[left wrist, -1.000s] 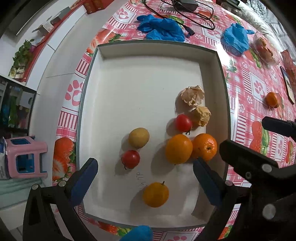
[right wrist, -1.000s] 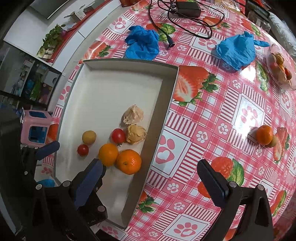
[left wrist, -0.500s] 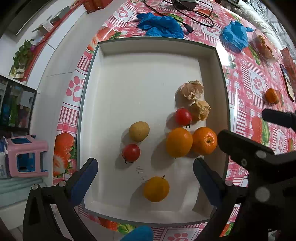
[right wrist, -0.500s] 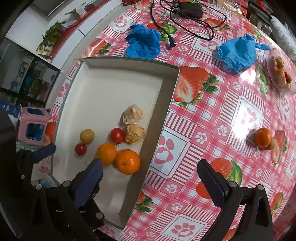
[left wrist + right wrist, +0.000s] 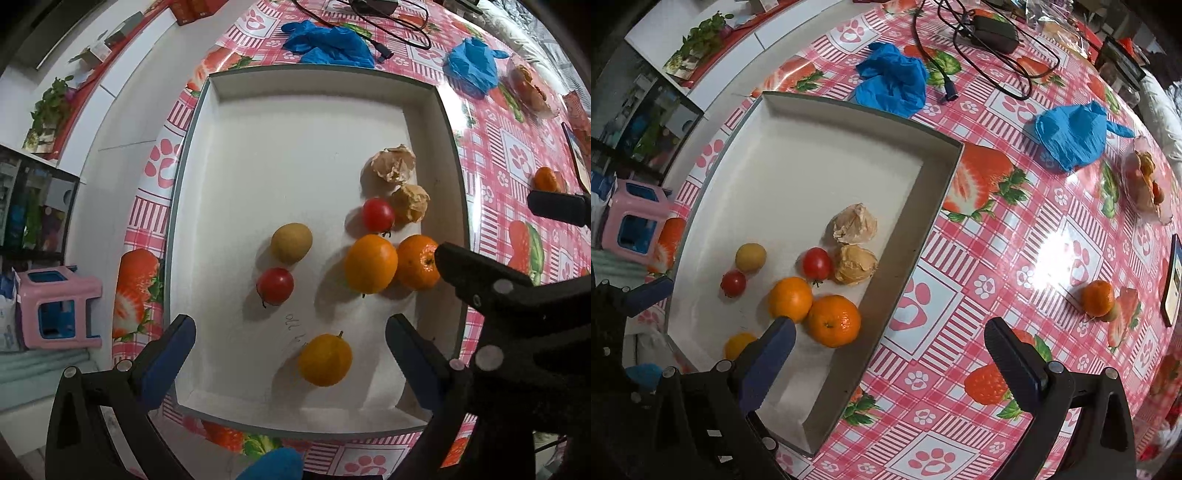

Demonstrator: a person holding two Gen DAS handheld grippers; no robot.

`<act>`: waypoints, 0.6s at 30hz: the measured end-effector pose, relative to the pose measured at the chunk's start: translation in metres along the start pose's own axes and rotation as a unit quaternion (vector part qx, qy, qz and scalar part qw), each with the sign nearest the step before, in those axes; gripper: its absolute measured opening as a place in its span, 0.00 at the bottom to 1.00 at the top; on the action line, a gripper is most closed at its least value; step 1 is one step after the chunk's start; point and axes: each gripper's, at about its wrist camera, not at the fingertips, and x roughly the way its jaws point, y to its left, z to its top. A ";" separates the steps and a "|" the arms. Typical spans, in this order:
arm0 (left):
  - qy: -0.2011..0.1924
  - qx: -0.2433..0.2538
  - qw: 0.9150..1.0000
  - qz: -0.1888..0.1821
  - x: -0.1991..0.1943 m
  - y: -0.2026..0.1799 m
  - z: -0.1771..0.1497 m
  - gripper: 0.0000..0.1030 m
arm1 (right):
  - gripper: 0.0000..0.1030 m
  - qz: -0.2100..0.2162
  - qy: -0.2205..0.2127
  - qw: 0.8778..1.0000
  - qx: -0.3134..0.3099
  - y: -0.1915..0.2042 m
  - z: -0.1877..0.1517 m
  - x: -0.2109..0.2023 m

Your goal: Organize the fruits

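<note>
Most of the fruit already lies in the white tray (image 5: 258, 147), which sits directly below and ahead of our left gripper (image 5: 290, 350). Nearest that gripper is a small orange fruit (image 5: 325, 360); further ahead are a red tomato (image 5: 275, 286) touching a yellowish fruit (image 5: 291, 243), then two oranges (image 5: 371, 264) side by side, a second tomato (image 5: 378, 215) and two papery husked fruits (image 5: 394, 163).

Both grippers stand wide open and hold nothing. Our right gripper (image 5: 890, 354) hangs over the tray's right wall and the tabletop (image 5: 960, 295).

We judge the job nearly done. One orange (image 5: 1097, 298) is left out on the tabletop, well ahead and to the right of the right gripper, with a small greenish fruit (image 5: 1111, 315) touching it.

The right gripper's left finger covers part of the small orange fruit in its own view. A clear bag or dish (image 5: 1145, 181) far ahead on the right seems to hold more fruit, but it is too small and distorted for us to tell.
</note>
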 end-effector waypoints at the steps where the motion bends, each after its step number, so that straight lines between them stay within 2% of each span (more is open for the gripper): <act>1: 0.000 0.000 1.000 0.001 0.001 0.001 -0.001 1.00 | 1.00 -0.001 0.000 1.000 -0.001 0.001 0.001 0.001; 18: -0.002 0.008 1.000 0.000 -0.002 0.000 -0.004 1.00 | 1.00 -0.003 -0.005 1.000 -0.014 0.011 -0.001 -0.004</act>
